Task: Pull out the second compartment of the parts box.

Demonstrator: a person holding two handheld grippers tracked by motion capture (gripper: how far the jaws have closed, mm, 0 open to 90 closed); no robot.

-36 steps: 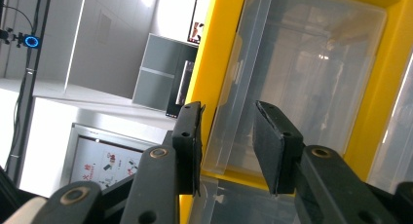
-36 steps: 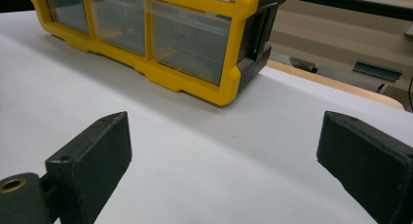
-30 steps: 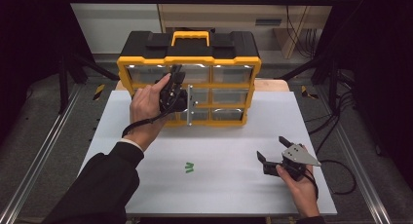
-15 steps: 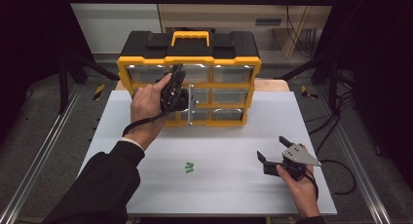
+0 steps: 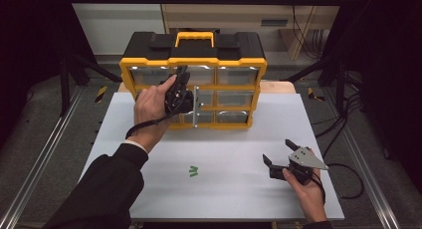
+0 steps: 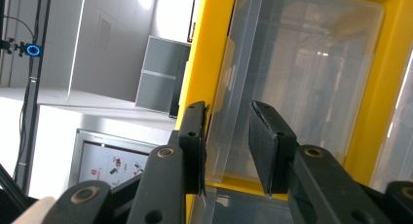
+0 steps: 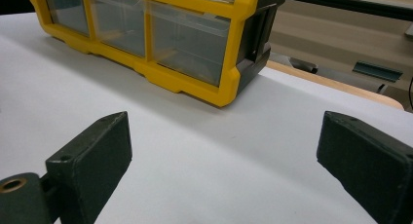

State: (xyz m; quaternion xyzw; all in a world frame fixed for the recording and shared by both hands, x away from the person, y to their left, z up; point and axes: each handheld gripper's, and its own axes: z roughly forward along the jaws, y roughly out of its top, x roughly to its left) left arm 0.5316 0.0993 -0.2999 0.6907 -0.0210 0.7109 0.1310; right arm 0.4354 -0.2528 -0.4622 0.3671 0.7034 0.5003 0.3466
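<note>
Yellow organizer [image 5: 234, 64] with clear drawers sits at the top middle of the high view, at the far edge of the white table [image 5: 229, 189], black lid and yellow handle on top. Left gripper [image 5: 183, 87] is up against its front, around the middle column of drawers. In the left gripper view the jaws are narrowed around the raised edge of a clear drawer [image 6: 302, 78]: one pad sits right by the yellow frame, the other is in front of the clear plastic, and the drawer's lip stands between them. Can't really tell if the pads are actually squeezing it or just sitting close.

Right gripper [image 5: 279, 153] is way off at the lower right of the high view, resting low over the table, well apart from the organizer. Its jaws are spread wide with nothing between them, just bare table in the right gripper view and the organizer's corner [image 7: 234, 63] further back.

Small green bit [image 5: 193, 171] lies on the table, lower middle.
</note>
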